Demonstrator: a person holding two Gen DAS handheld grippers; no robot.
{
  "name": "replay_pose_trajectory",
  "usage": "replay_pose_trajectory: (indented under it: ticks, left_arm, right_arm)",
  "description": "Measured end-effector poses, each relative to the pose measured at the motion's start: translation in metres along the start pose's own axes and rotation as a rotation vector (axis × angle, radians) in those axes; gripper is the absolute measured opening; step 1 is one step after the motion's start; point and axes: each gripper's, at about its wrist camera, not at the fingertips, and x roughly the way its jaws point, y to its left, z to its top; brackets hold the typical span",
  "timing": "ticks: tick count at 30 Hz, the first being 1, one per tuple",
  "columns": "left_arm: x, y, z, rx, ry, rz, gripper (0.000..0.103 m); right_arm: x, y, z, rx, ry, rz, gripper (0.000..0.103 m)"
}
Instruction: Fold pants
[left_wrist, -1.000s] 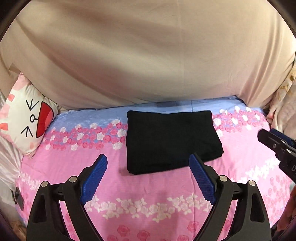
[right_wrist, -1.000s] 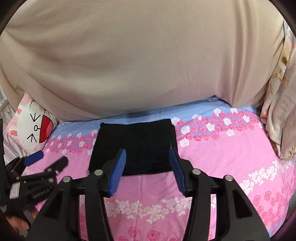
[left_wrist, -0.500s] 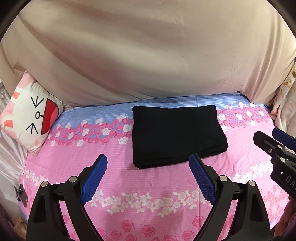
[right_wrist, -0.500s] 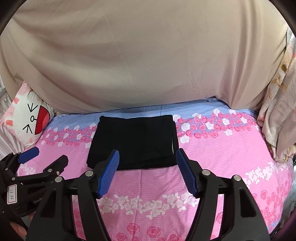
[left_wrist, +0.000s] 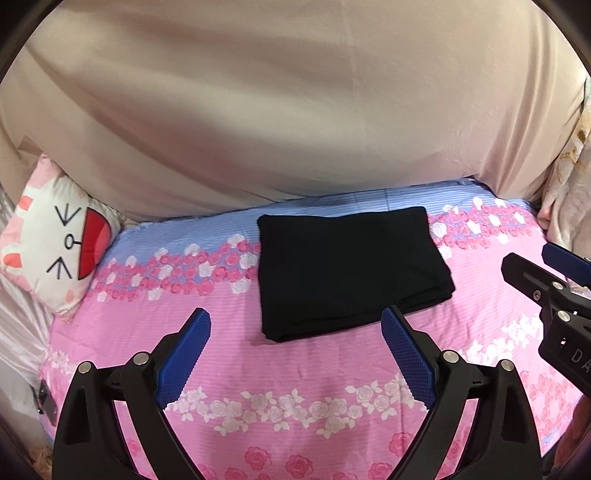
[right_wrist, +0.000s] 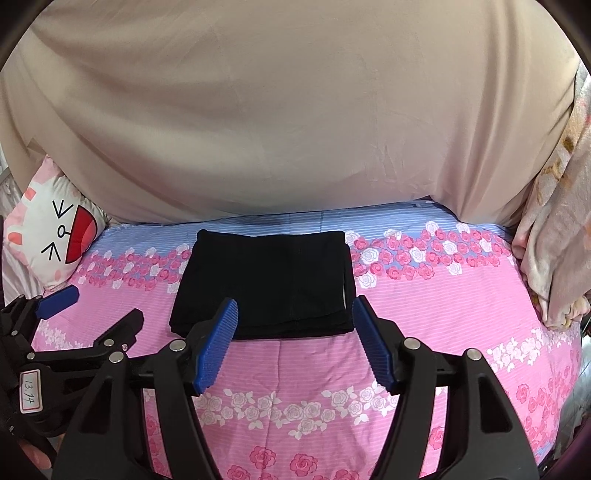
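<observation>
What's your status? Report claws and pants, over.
Left claw open, right claw open, both holding nothing. Black pants folded flat on the bedsheet. Nothing on or against them.

Both grippers have drawn back and up from the folded black pants (left_wrist: 351, 271), which now lie farther off in each wrist view. A second ago the right gripper (right_wrist: 293, 343) had its blue pads over the near edge of the pants; now they sit just short of that edge, spread wider (nothing between them). The left gripper (left_wrist: 295, 354) has likewise pulled away from the pants.
</observation>
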Motion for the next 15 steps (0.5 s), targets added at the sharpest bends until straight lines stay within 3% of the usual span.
replay_pose_trajectory:
  ticks: [11, 15]
  left_arm:
    - [0.0105, 0.0071, 0.0013, -0.06, -0.003, -0.052, 0.091]
    - [0.0062, 0.005, 0.0003, -0.033, -0.066, -0.04, 0.091]
  right_arm:
    - [0.0046, -0.0025, 0.0005, 0.003, 0.007, -0.014, 0.063]
    - [0.0065, -0.0031, 0.0001, 0.005, 0.013, -0.017, 0.063]
